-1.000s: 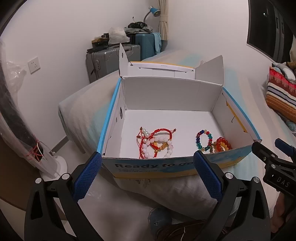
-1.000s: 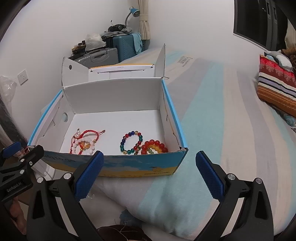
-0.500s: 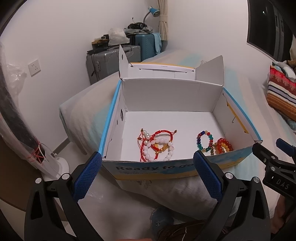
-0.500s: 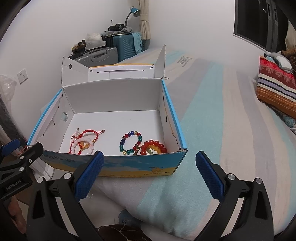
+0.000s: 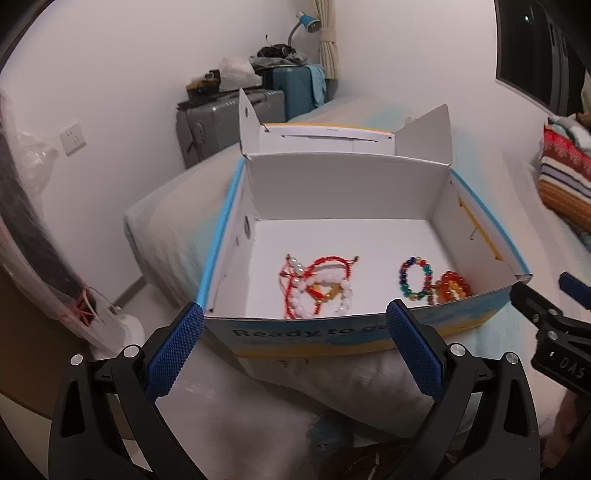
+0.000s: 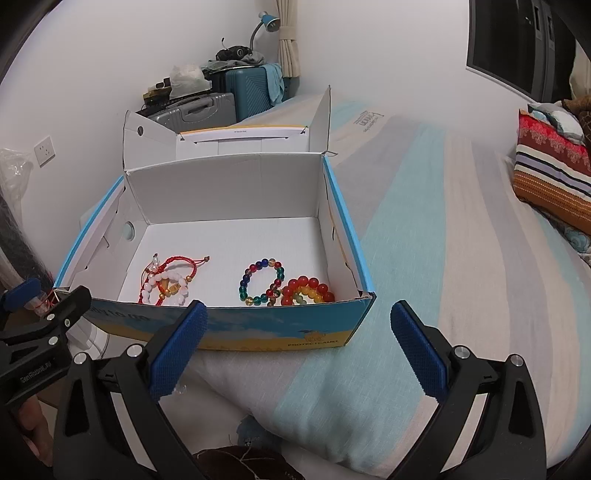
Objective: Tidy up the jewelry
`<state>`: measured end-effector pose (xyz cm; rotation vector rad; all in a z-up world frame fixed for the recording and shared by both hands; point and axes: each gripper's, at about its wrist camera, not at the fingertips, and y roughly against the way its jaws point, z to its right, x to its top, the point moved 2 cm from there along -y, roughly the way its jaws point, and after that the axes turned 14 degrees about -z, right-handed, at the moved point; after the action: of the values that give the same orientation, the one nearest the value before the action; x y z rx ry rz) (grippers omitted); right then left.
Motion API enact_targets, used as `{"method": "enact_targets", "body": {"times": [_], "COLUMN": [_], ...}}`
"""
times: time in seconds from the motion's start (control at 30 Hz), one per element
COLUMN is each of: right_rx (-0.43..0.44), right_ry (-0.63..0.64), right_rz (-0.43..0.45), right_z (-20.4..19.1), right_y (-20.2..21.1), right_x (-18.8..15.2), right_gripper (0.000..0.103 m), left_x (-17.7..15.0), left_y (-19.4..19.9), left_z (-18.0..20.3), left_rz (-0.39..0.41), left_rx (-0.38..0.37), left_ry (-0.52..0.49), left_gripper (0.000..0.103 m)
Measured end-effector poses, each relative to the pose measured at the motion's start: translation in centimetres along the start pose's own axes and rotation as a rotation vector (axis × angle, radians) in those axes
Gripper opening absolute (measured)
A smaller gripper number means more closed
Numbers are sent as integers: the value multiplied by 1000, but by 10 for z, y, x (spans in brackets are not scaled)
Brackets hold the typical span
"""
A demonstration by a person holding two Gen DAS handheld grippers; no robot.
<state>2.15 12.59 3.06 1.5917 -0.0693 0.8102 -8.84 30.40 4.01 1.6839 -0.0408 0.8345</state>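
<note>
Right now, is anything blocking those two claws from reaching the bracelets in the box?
Only the box's front wall. Both the left gripper and right gripper hover open before it; the bracelets lie just behind, reachable from above.

From my remote station I see a white-walled bedroom point(image 6: 92, 55): a bed in pale grey and aqua striped sheets point(image 6: 424, 221), a grey suitcase point(image 5: 218, 122) and a teal suitcase point(image 6: 251, 88) piled with clutter in the far corner, a blue desk lamp point(image 6: 267, 22) beside a tied cream curtain point(image 6: 286, 44), a wall socket point(image 5: 72, 137), a dark window point(image 6: 517, 48), and folded striped blankets point(image 6: 550, 177).
</note>
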Motion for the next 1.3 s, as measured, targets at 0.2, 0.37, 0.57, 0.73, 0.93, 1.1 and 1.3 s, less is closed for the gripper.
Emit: {"method": "enact_targets", "body": {"times": [0.2,0.37,0.57,0.73,0.93,1.1,1.3], "right_rx": [-1,-2,-2,-1,-4,-2,0], "right_ry": [1,1,-1,-1,2,3,3], "right_rz": [0,-1,-1,-2,-3,-4,-4], "right_z": [0,0,0,0,1,1,0], "right_y": [0,0,-1,0,-1,0,0], "right_x": [0,-1,-1,-2,-4,-5,-5], "right_gripper": [95,95,95,95,95,95,95], "left_x": [0,0,-1,-2,-2,-2,-1], "left_y": [0,-1,0,1,1,1,2], "left_z": [1,1,1,1,2,3,4], "left_rz": [-10,-17,-17,-13,-15,-11,-9], "left_rx": [-28,-53,-65,-69,-80,-80,-102], "left_ry": [-4,2,0,-3,-11,-17,-16], "left_gripper": [97,97,97,97,97,97,97]}}
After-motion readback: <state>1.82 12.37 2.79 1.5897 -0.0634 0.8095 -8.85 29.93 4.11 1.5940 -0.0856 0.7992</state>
